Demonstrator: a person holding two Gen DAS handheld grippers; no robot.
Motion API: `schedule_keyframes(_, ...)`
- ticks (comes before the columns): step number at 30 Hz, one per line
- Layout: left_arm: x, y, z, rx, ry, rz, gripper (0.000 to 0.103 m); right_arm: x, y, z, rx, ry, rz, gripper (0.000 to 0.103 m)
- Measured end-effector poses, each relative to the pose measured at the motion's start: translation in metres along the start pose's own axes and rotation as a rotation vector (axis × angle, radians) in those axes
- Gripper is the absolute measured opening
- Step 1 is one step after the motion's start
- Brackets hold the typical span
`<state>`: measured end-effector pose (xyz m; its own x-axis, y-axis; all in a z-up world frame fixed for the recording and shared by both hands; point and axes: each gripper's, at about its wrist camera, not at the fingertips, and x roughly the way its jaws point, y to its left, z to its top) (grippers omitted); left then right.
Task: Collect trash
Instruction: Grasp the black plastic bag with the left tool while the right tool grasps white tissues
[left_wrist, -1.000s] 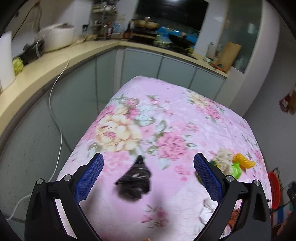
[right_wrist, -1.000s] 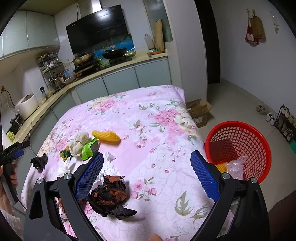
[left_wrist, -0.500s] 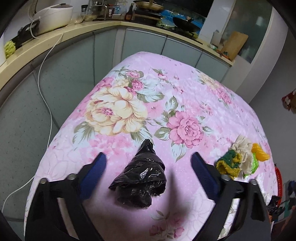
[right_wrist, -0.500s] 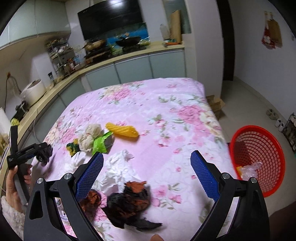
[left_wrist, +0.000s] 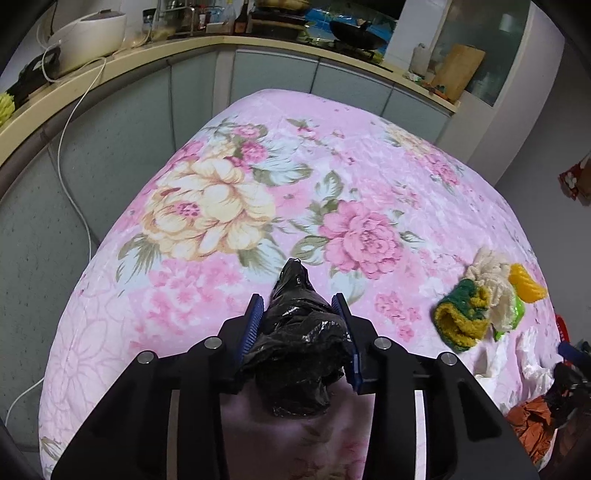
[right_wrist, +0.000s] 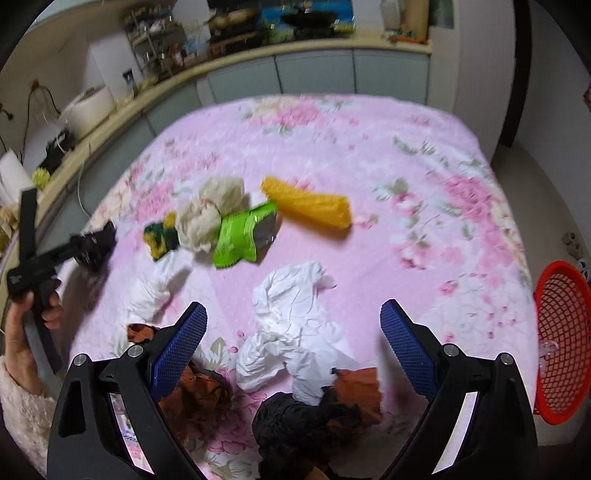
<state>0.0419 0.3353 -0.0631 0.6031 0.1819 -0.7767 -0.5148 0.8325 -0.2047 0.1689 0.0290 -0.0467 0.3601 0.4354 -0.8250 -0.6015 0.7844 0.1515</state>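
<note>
— What's changed in the last second?

— The left gripper (left_wrist: 297, 314) has come down on the crumpled black plastic bag (left_wrist: 299, 354) near the left edge of the pink floral quilt (left_wrist: 221, 206). Its jaws, wide apart a moment ago, have just been closing and now pinch the bag between the blue pads (left_wrist: 253, 325). The right gripper (right_wrist: 291, 328) has swung left across the quilt; its jaws are spread, with nothing between them, above the crumpled white paper (right_wrist: 291, 325).

— How much trash is there?

— One black bag in the left claw. Then, loose on the quilt: one yellow wrapper (right_wrist: 310, 205), one green packet (right_wrist: 240, 236), one cream rag bundle (right_wrist: 214, 210), one green-and-yellow knitted piece (right_wrist: 160, 238), two clumps of white paper, some rust-brown paper (right_wrist: 354, 384) and a second black bag (right_wrist: 303, 424) nearest the right gripper.

— And the bin?

— One red mesh basket (right_wrist: 561, 332) on the floor, off the quilt's right side, with something clear inside.
</note>
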Motion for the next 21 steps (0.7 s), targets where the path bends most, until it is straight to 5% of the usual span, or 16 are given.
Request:
schedule_keyframes(7,-0.015,-0.015,0.001,0.034,-0.044,-0.013,0.037,0.032,0.009,-0.002,-0.055,0.125,-0.020,0.069)
schedule_keyframes(14,-0.024,-0.025,0.002,0.052,-0.062,-0.026,0.037,0.033,0.004,0.002,-0.049,0.117,-0.033,0.038)
schedule_keyframes(21,-0.032,-0.030,0.000,0.057,-0.078,-0.034,0.037,0.023,-0.003,0.006,-0.005,0.078,0.010,0.023)
